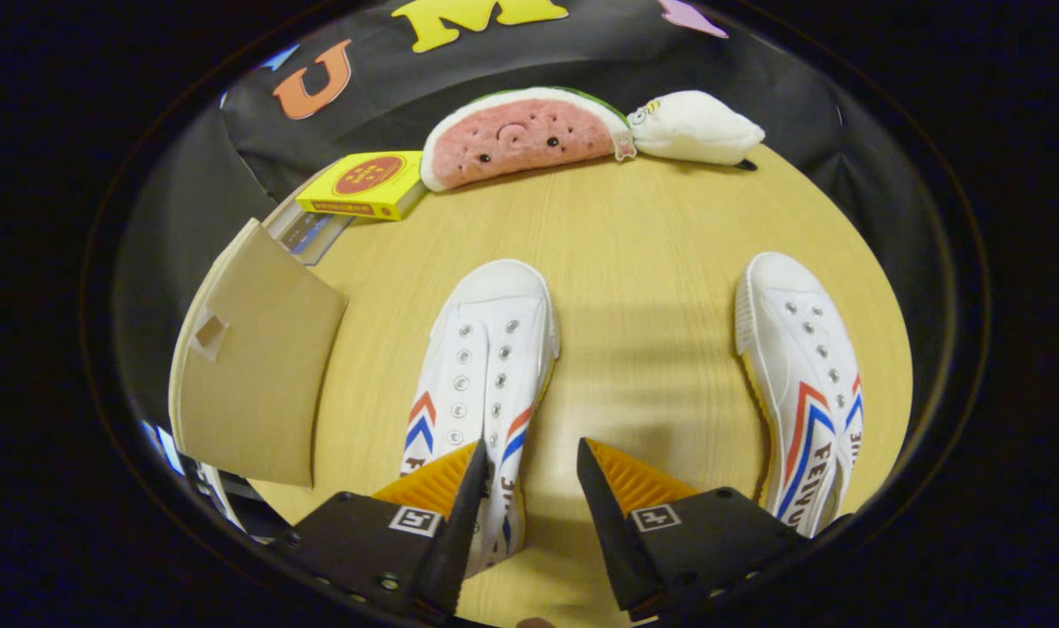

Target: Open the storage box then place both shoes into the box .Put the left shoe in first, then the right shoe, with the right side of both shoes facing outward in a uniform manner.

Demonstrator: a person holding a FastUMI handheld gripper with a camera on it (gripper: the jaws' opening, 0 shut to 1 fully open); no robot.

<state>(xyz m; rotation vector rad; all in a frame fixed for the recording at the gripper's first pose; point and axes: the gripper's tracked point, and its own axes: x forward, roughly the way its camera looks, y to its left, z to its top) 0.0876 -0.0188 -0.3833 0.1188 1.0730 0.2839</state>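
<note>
Two white canvas shoes [486, 366] [804, 384] on wood-grain table [643, 262]; tongs [531, 471] spread open, empty, above left one.

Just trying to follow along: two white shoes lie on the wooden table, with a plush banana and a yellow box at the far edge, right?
Nearly. In the gripper view the plush is a watermelon slice, not a banana. The two white shoes and yellow box are as you say. The hand-held gripper is open.

Bare table [643, 262] between two shoes [486, 366] [804, 375], gripper [529, 475] fingers apart above it; cardboard flap [250, 375] flanking left.
</note>
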